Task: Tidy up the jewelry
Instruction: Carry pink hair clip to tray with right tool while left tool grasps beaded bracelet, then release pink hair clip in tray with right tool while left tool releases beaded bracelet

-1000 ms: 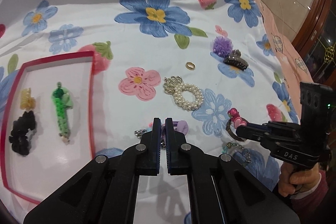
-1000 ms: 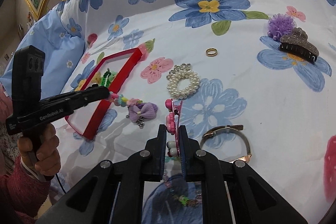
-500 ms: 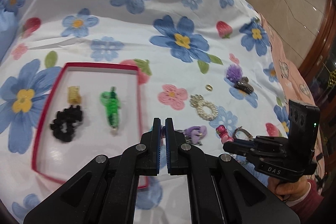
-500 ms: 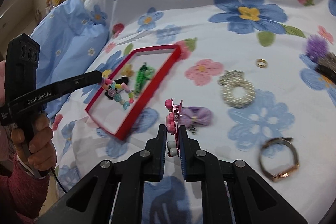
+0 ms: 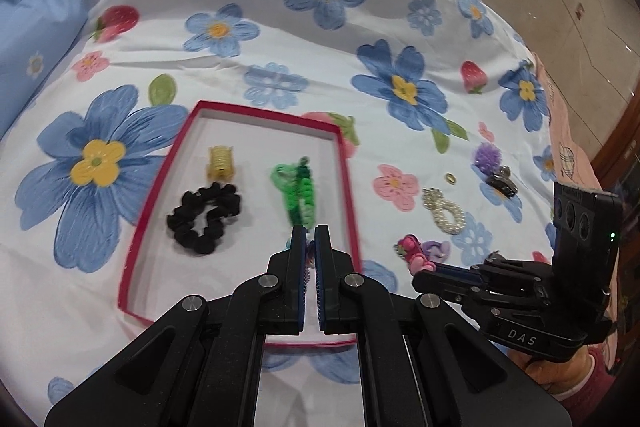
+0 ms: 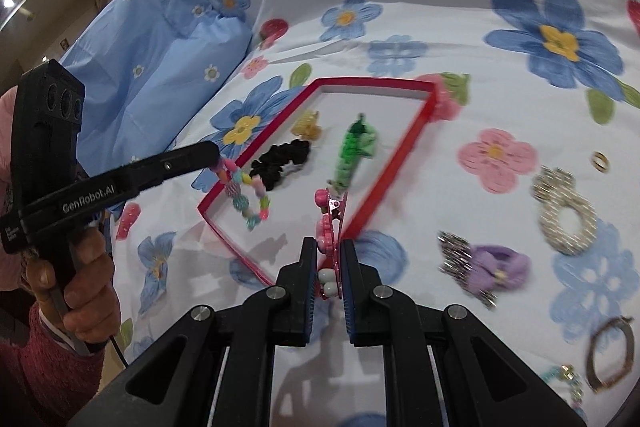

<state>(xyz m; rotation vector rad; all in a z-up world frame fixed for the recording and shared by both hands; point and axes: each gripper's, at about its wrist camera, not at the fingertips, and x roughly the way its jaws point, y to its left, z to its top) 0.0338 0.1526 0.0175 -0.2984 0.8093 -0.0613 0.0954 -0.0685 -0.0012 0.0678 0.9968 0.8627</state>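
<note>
A red-rimmed tray (image 5: 347, 187) lies on the flowered bedspread. It holds a yellow claw clip (image 5: 220, 163), a black scrunchie (image 5: 204, 219) and a green braided band (image 5: 298, 191). My left gripper (image 5: 311, 233) is shut on a bracelet of coloured beads (image 6: 244, 195), which dangles over the tray's near left corner. My right gripper (image 6: 328, 247) is shut on a pink hair clip (image 6: 330, 223), held upright just above the tray's near rim (image 6: 384, 179). In the left wrist view the right gripper (image 5: 416, 265) and the clip (image 5: 414, 251) are right of the tray.
Right of the tray lie a pearl ring band (image 5: 446, 211), a gold ring (image 5: 451, 178), a purple pompom (image 5: 488, 155), a dark claw clip (image 5: 500, 185), a purple bow (image 6: 496, 267), a watch (image 6: 612, 355) and a bead string (image 6: 568, 383). A blue pillow (image 6: 152, 47) lies at the left.
Both grippers have swung left and risen a little, bringing the bracelet and the pink clip from the loose jewelry to the tray. Both grips are unchanged.
</note>
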